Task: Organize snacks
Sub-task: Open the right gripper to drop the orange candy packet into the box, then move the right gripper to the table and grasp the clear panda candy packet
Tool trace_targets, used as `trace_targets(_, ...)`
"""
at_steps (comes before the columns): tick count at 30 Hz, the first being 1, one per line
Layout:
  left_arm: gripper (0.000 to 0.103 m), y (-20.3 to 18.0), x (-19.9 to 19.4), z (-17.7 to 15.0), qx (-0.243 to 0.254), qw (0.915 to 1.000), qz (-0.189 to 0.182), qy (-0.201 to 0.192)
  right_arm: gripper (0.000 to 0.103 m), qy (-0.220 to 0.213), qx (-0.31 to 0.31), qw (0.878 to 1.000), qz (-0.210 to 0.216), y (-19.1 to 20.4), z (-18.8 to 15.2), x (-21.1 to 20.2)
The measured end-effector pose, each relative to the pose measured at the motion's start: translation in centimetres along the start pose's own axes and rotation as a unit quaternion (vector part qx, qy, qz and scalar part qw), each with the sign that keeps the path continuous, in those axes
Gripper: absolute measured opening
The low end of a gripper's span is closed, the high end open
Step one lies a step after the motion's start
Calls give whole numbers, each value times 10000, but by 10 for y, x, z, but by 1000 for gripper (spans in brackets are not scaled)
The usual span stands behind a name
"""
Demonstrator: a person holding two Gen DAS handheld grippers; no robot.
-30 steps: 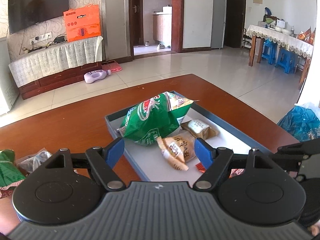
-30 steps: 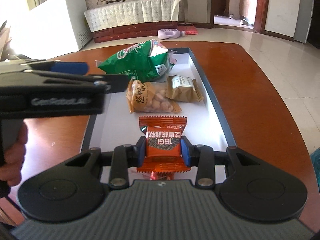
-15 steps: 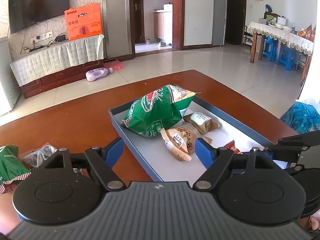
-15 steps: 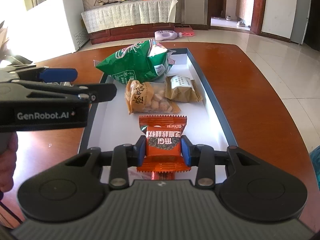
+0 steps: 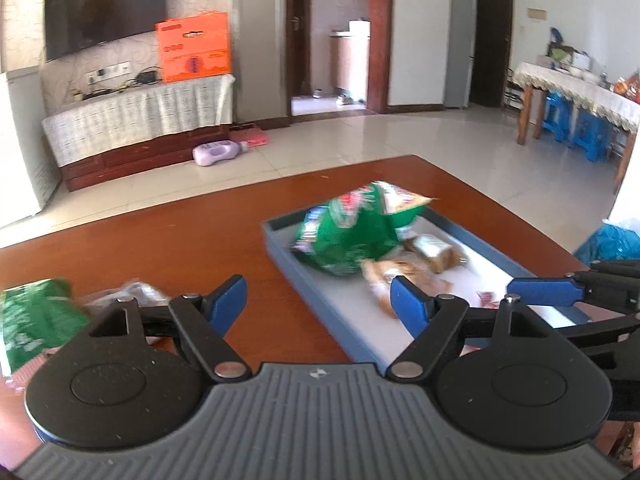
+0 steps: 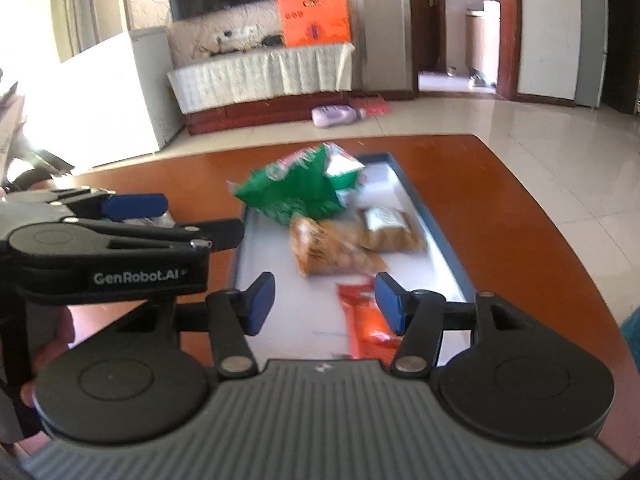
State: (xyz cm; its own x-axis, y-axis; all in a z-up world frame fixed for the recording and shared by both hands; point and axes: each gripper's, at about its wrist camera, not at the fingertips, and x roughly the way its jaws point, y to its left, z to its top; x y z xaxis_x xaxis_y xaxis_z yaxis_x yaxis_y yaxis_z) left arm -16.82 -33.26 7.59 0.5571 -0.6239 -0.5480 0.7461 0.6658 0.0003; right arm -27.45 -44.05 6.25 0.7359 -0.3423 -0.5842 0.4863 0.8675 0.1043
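Note:
A grey-blue tray (image 6: 433, 236) with a white floor sits on the brown table. In it lie a green snack bag (image 6: 296, 192), a tan nut packet (image 6: 332, 248), a small brown packet (image 6: 390, 228) and an orange packet (image 6: 368, 320). My right gripper (image 6: 324, 294) hangs over the tray's near end, its jaws opening. The orange packet lies flat by the right finger, with no pad pressing on it. My left gripper (image 5: 316, 296) is open and empty over the table at the tray's (image 5: 276, 248) left rim. Left of it lie a second green bag (image 5: 32, 320) and a clear packet (image 5: 132, 292).
A person's hand (image 6: 48, 340) holds the left gripper's handle at the left of the right wrist view. A blue plastic bag (image 5: 612, 240) shows past the table's right edge. Bare brown table (image 5: 180, 236) runs left of the tray.
My right gripper's jaws have spread off the orange packet, which now lies on the tray, and the gripper has risen slightly. My left gripper has shifted left, away from the tray.

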Motion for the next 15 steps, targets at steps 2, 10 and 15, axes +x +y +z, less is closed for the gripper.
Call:
trace_targets(2, 82, 16, -5, -2, -75, 9998, 155, -15, 58, -91, -60, 9999, 70, 11, 3, 0)
trace_targets(10, 82, 114, -13, -18, -754, 9929, 914, 83, 58, -303, -419, 9963, 688, 64, 8, 7)
trace_targets(15, 82, 172, -20, -32, -1186, 9830, 1385, 222, 58, -81, -541, 9938, 970, 99, 3, 31)
